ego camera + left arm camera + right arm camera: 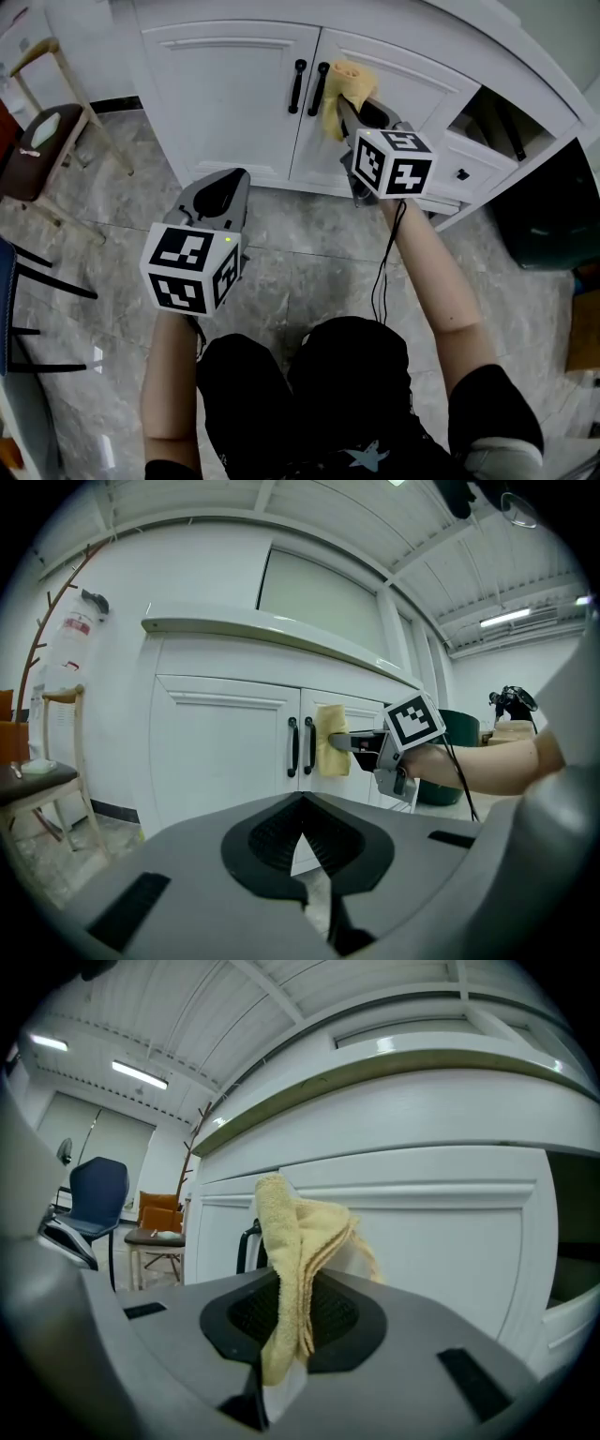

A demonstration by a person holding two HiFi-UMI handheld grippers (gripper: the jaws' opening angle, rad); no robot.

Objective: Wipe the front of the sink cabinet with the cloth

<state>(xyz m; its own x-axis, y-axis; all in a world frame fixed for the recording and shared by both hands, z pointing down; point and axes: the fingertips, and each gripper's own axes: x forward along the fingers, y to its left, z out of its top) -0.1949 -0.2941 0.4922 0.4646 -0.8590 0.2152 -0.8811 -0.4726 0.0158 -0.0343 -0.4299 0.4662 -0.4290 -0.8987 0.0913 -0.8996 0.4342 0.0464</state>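
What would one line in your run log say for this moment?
right tool: shut on yellow cloth | cloth: at right cabinet door, beside handles | left tool: shut, empty, away from door

The right gripper (pixel 279 1358) has its jaws closed on a folded yellow cloth (pixel 298 1241), which stands up out of them with its upper folds against the white cabinet door (pixel 450 1251). A black handle (pixel 247 1246) shows just left of the cloth. The countertop edge (pixel 394 1068) curves overhead. Far left stand a blue chair (pixel 99 1194) and an orange-backed chair (pixel 157 1227).
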